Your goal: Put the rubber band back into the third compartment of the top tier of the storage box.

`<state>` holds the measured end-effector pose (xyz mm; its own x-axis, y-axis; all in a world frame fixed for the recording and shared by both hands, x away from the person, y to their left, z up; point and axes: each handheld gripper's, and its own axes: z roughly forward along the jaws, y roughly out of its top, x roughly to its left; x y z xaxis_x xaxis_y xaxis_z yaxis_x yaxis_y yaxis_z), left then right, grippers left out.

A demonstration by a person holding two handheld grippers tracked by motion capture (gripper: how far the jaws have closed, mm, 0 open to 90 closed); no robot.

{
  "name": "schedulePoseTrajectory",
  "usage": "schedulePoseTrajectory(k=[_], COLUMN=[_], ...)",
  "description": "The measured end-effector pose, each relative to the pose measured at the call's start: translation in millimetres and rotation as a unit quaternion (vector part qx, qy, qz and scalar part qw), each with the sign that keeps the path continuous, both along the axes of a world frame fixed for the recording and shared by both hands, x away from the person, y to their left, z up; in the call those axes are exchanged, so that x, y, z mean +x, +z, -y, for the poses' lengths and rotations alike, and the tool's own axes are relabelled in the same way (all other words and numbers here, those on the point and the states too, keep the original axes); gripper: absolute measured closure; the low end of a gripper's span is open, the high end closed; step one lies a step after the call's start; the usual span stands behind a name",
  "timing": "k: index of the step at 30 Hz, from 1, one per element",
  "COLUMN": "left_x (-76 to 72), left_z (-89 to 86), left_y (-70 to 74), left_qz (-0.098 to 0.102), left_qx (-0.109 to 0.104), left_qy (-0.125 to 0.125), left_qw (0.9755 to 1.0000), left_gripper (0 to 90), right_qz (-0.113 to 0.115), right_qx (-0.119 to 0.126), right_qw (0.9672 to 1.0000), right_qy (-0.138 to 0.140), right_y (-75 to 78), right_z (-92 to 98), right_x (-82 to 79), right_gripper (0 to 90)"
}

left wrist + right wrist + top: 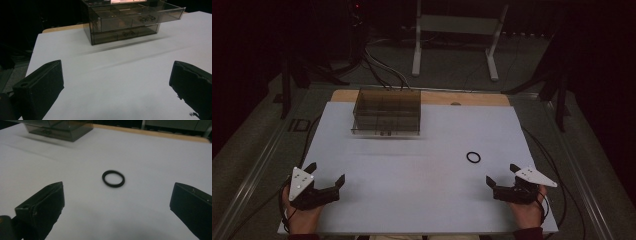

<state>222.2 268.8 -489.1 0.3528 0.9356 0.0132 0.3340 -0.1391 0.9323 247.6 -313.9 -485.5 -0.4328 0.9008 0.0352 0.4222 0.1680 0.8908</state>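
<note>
Both pairs of jaws stand spread wide with nothing between them: the right gripper (500, 175) rests low at the near right of the tabletop (412, 180), the left gripper (326, 173) at the near left, each in a hand at the table's edge. Just ahead of the right gripper lies a small black ring (473, 157), flat on the white surface and untouched; in the right gripper view it sits squarely between the two jaws but farther off. Well beyond, toward the far left, stands a smoked transparent drawer organiser (386, 112), its upper drawer pulled partly out in the left gripper view. Judging from this, nothing is yet done: the ring remains to be picked up, and the open drawer looks a likely destination.
</note>
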Motion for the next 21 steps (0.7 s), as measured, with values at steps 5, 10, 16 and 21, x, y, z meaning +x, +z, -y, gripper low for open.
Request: schedulePoseTrajectory(k=[5, 10, 16, 21], left_x=[1.6, 3.3, 8.3, 12.8], left_z=[0.7, 1.9, 4.9, 7.9], left_y=[1.0, 0.8, 4.1, 9.0], left_qz=[-0.003, -0.001, 0.004, 0.011], left_qx=[-0.013, -0.015, -0.018, -0.019], left_qy=[-0.012, -0.017, -0.02, -0.023], left_qw=[0.9998, 0.9997, 0.9996, 0.9995], left_gripper=[0.3, 0.3, 0.3, 0.3], right_qz=[0.001, -0.002, -0.007, -0.009], right_qx=[0.003, 0.002, -0.005, -0.014], right_qw=[1.0, 0.9999, 0.9998, 0.9998], right_qy=[-0.009, -0.012, -0.016, -0.014], right_y=[12.0, 19.5, 29.3, 36.0], right_z=[1.9, 0.9, -2.1, -7.1], right_x=[11.6, 25.9, 42.2, 55.9], right_gripper=[0.0, 0.0, 0.0, 0.0])
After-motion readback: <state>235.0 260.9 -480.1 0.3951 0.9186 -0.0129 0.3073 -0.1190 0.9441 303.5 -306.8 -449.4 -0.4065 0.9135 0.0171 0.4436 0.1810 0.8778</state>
